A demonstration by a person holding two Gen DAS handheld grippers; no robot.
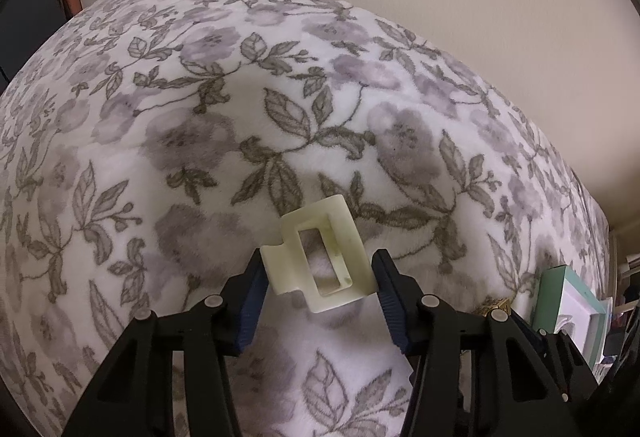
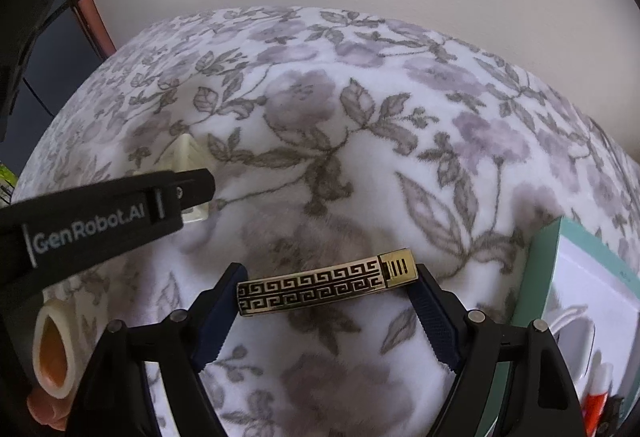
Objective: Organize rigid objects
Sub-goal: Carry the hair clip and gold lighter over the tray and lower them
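Hair claw [image 1: 318, 257] clamped between left fingers [image 1: 252, 293]; barrette [image 2: 328, 287] between right fingers [image 2: 434, 321]

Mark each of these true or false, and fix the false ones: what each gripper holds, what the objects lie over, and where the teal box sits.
1. The left gripper clamps a cream hair claw clip. True.
2. The right gripper holds a red pen. False: a gold-and-black patterned barrette spans its pads.
3. The surface is a floral blanket. True.
4. The teal box sits at the left in the right wrist view. False: it sits at the right.
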